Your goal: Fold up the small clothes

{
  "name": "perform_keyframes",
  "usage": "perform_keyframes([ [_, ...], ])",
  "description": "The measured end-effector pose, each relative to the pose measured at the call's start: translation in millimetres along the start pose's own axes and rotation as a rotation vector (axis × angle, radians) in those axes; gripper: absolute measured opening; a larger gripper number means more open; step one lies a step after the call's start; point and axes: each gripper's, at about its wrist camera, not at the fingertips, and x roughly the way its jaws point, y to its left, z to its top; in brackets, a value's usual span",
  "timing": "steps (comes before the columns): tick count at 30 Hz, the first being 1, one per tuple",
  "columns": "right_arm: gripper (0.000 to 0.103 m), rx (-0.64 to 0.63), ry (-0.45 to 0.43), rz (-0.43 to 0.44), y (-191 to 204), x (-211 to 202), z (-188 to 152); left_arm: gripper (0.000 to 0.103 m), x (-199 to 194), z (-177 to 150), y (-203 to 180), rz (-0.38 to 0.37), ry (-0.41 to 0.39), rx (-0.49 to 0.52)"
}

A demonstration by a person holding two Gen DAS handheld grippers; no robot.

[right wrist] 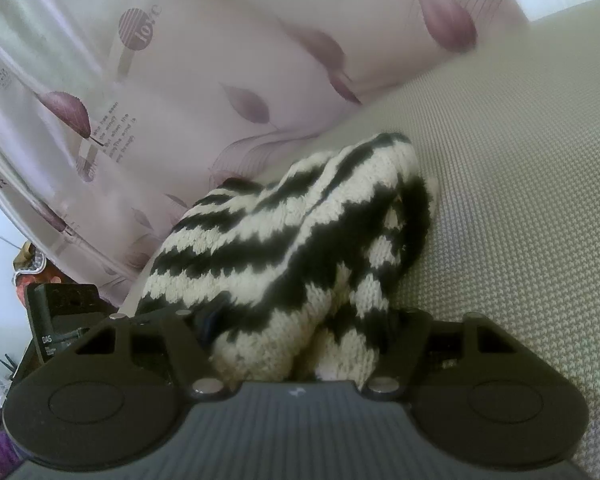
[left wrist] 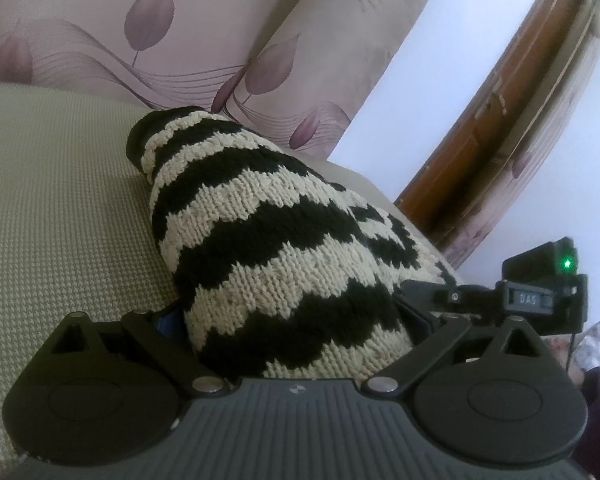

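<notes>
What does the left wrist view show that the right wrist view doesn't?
Left wrist only: a brown wooden door beyond the white wall, and the right gripper beside the knit.

Right wrist only: a curtain with printed text and the word "love", and the left gripper at the left edge.

Both: the striped knit bunched between the fingers, lying on the woven beige surface, with leaf-patterned fabric behind.

Surface beneath the tool: beige woven-texture upholstery [left wrist: 60, 208], extending ahead. Beyond it: pale pink curtain [left wrist: 100, 40] printed with mauve leaves and fine lines. Right of the left tool: white wall [left wrist: 440, 80], brown wooden door [left wrist: 500, 128]. Lighting: soft, diffuse daylight.
</notes>
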Motion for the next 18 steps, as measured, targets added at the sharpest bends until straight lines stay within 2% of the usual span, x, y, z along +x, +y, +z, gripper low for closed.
perform_keyframes([
  [4,0.068,-0.022,-0.01,-0.018,4,0,-2,0.102,1,-1,-6,0.047,-0.004,0.03],
  [18,0.068,-0.076,-0.017,-0.062,12,2,-5,0.103,4,-2,-11,0.078,-0.007,0.053],
])
